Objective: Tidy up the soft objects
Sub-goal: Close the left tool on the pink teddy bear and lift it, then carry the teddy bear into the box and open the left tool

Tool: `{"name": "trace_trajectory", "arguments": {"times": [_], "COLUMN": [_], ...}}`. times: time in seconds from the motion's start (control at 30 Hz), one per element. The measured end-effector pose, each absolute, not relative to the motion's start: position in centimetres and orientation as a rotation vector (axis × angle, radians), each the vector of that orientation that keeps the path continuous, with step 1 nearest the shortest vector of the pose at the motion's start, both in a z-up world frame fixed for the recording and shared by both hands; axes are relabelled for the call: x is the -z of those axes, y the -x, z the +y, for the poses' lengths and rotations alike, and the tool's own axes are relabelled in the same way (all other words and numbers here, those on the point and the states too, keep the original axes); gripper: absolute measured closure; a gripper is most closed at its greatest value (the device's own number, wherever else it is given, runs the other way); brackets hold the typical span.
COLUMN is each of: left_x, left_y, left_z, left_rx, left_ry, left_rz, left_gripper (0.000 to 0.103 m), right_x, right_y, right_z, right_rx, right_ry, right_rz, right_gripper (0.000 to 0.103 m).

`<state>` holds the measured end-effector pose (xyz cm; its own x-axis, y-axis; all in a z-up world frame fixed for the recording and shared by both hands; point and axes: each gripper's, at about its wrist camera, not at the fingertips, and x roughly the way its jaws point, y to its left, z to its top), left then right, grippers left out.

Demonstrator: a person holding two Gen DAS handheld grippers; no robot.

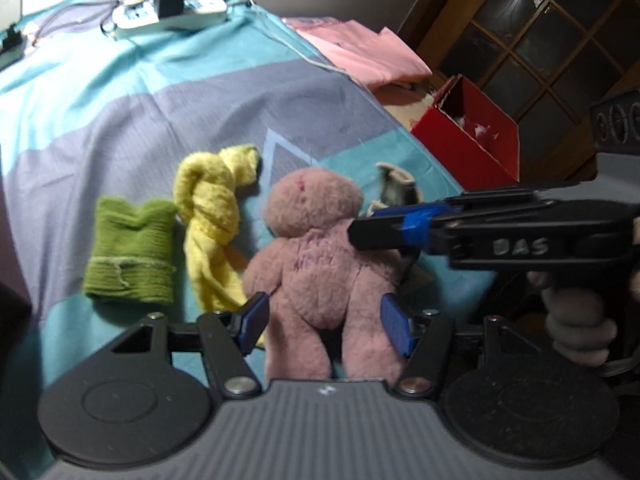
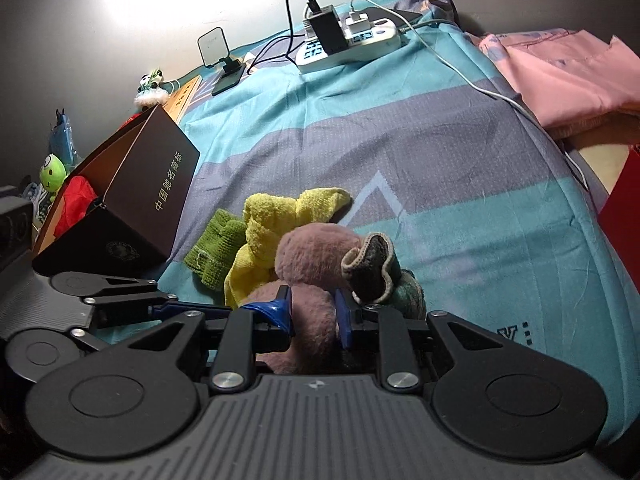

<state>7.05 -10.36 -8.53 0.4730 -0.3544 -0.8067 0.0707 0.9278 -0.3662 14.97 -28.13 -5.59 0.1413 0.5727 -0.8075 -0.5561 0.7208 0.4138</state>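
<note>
Fingers of right gripper (image 2: pixel 313 316) clamped on pink plush doll (image 1: pixel 320 248) lying on bed (image 1: pixel 120 120); left gripper (image 1: pixel 324 322) wide, straddling doll's legs. Advise deeper, centred hold before lifting.

I see open bedspread (image 2: pixel 460 184) ahead of the toy cluster, free right up to the power strip (image 2: pixel 348 40) and its white cable (image 2: pixel 472 84), which trails down the right side. On my left the dark box (image 2: pixel 148 184) stands close to the green cloth (image 2: pixel 214 250), so passage there is tight. Green cloth, yellow cloth (image 2: pixel 272 232) and pink plush (image 2: pixel 316 252) lie packed together, no gap between them. The right tongs (image 1: pixel 356 236) cross over the plush's shoulder, blocking approach from that side. The red box (image 1: pixel 476 128) sits off the bed edge, I think. Folded pink fabric (image 2: pixel 568 76) fills the far right corner.
</note>
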Motion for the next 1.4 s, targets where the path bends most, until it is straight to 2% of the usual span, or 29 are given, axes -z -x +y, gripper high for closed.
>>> {"name": "trace_trajectory", "arguments": {"times": [0.13,0.33,0.47,0.57,0.67,0.93,1.03,1.07,1.4], "left_x": [9.2,10.1,10.9,10.8,10.8,8.5,6.9,6.4,1.7], "left_y": [-7.8,-9.0,-9.4,-9.3,-9.1,-7.2,-6.5,-6.3,-4.5], "left_z": [-10.6,-11.4,-12.6,-13.0,-12.7,-11.5,-10.7,-10.5,-7.2], "left_rx": [0.292,0.303,0.283,0.271,0.254,0.226,0.237,0.244,0.169], "left_ry": [0.306,0.258,0.197,0.169,0.175,0.185,0.218,0.222,0.257], "left_rz": [1.054,1.067,1.081,1.07,1.061,0.98,0.943,0.927,0.789], "left_gripper": [0.036,0.025,0.025,0.033,0.036,0.039,0.043,0.048,0.048], "right_x": [5.6,5.7,5.9,5.9,6.3,6.5,6.0,5.7,1.6], "right_y": [-15.6,-15.3,-15.5,-15.5,-15.7,-16.2,-16.2,-16.0,-15.5], "right_z": [-29.8,-29.9,-29.5,-28.7,-27.9,-28.3,-28.6,-28.5,-25.7], "right_rx": [-0.792,-0.781,-0.798,-0.795,-0.796,-0.819,-0.834,-0.848,-0.938], "right_ry": [-0.074,-0.082,-0.092,-0.067,-0.065,-0.15,-0.199,-0.204,-0.2], "right_rz": [1.237,1.249,1.252,1.25,1.261,1.283,1.285,1.275,1.141], "right_gripper": [0.098,0.097,0.097,0.096,0.091,0.095,0.095,0.096,0.096]}}
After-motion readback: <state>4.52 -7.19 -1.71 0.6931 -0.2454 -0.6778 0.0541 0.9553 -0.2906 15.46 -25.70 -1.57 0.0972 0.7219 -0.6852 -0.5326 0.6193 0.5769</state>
